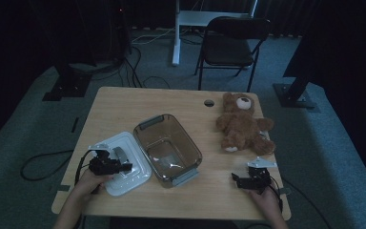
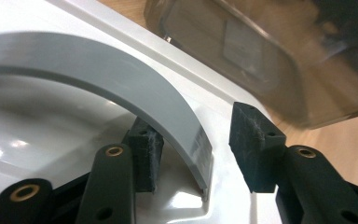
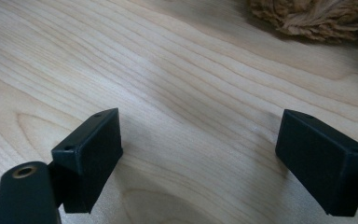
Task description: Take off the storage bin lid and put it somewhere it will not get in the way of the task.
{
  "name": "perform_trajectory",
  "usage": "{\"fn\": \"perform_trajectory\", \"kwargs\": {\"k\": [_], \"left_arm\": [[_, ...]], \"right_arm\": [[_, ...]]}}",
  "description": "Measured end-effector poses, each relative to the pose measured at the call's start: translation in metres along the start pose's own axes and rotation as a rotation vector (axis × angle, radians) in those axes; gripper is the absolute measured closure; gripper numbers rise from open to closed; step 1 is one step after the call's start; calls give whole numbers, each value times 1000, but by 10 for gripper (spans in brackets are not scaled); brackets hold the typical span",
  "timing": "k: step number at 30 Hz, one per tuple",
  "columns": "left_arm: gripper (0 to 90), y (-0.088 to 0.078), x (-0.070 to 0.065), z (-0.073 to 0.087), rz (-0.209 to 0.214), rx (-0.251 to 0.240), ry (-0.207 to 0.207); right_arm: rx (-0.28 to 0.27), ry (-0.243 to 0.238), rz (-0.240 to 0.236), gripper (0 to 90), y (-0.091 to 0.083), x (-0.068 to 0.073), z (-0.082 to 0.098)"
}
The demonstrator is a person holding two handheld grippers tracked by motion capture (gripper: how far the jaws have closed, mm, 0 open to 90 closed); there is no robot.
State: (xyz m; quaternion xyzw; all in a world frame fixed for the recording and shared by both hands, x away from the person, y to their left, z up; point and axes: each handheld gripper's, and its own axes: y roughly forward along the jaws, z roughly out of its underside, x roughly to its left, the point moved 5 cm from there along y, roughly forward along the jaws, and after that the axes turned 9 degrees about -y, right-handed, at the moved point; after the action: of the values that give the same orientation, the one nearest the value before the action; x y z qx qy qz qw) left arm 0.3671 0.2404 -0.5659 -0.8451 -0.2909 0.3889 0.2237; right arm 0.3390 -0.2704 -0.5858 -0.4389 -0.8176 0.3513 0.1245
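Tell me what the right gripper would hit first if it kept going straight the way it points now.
The right gripper, jaws open with nothing between them, points low across the bare wooden table. Straight ahead the way looks free for a stretch; the first thing in line is probably the teddy bear, though depth is hard to judge.

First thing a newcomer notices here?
Likely the brown teddy bear lying at the table's far right, beside the clear plastic box standing open in the middle. Next, the white lid lying left of the box, where the left gripper has its fingers open on either side of the lid's grey handle.
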Motion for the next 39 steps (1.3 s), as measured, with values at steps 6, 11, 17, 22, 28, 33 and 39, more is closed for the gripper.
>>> {"fn": "perform_trajectory", "kwargs": {"k": [6, 11, 17, 22, 28, 33, 39], "left_arm": [[462, -5, 2, 1, -92, -24, 37], [386, -12, 4, 0, -179, -44, 57], [378, -24, 5, 2, -226, -86, 65], [362, -39, 11, 4, -319, -147, 41], [194, -57, 21, 9, -438, -211, 15], [75, -67, 32, 17, -555, -235, -42], [9, -74, 47, 32, -631, -208, -123]], "right_arm": [[0, 0, 0, 136, 0, 0, 0], [0, 0, 0, 136, 0, 0, 0], [0, -1, 0, 136, 0, 0, 0], [0, -1, 0, 136, 0, 0, 0], [0, -1, 0, 136, 0, 0, 0], [-1, -1, 0, 136, 0, 0, 0], [-1, -1, 1, 136, 0, 0, 0]]}}
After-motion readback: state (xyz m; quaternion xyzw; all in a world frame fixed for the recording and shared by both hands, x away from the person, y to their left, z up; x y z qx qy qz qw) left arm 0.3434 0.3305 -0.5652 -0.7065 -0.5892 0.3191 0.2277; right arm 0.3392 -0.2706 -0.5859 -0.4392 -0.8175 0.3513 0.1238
